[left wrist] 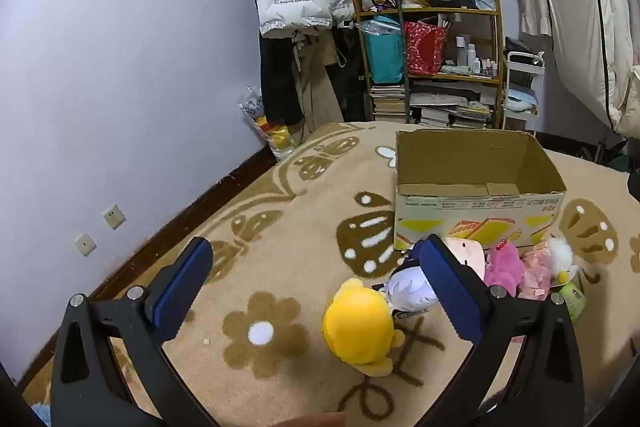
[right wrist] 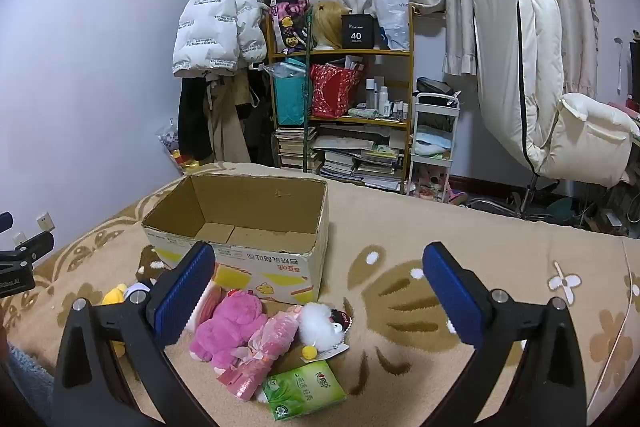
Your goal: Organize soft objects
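While both tongs hang spread wide with nothing between their blue ribbed pads, the soft things lie in a loose heap on the beige flower-patterned carpet, presumably gathered there so each can be lifted straight into the box behind.

Nearest the right tongs, just below and between the fingers, lies a green plastic tissue pack. Just beyond it rest a pink crinkly wrapped bundle, a magenta plush bear toward the left finger, and a fluffy white plush toy near the middle.

Between the fingers of the left tongs, close to the right one, sits a round yellow plush doll, touching a pale lavender-haired plush doll behind it; it looks like the left side's likeliest first pick.

Beyond the heap stands an open brown cardboard box, apparently empty, its mouth facing up to receive the toys. Farther off rises a cluttered wooden shelf.
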`<control>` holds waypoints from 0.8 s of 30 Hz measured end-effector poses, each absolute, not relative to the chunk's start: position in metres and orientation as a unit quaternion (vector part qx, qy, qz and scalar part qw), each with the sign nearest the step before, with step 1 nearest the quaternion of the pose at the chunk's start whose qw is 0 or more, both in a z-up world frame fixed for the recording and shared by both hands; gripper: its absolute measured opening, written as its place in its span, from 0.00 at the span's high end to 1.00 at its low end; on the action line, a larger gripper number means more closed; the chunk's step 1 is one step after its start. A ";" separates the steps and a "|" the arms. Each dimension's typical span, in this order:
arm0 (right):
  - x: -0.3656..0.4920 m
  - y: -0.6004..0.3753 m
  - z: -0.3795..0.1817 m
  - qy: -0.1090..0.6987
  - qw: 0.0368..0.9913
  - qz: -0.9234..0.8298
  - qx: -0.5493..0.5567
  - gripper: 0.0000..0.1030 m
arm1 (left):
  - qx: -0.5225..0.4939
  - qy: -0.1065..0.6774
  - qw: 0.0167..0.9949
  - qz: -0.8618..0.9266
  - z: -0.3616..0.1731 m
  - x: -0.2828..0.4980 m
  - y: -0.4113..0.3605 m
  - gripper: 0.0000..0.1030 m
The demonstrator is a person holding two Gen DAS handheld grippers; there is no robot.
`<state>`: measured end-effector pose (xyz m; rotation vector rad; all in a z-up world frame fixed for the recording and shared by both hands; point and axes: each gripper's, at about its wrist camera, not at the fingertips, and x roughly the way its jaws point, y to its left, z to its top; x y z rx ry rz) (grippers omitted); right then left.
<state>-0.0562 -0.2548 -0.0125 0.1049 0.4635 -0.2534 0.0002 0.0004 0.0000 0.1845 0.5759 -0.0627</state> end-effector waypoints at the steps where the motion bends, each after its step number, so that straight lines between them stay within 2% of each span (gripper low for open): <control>1: -0.056 -0.255 -0.012 0.229 0.964 -0.125 0.051 0.00 | 0.115 0.278 0.953 -0.022 0.000 0.000 -0.001 0.01; 24: -0.056 -0.258 -0.014 0.226 0.965 -0.124 0.048 0.00 | 0.106 0.278 0.954 -0.028 0.001 -0.001 -0.001 0.01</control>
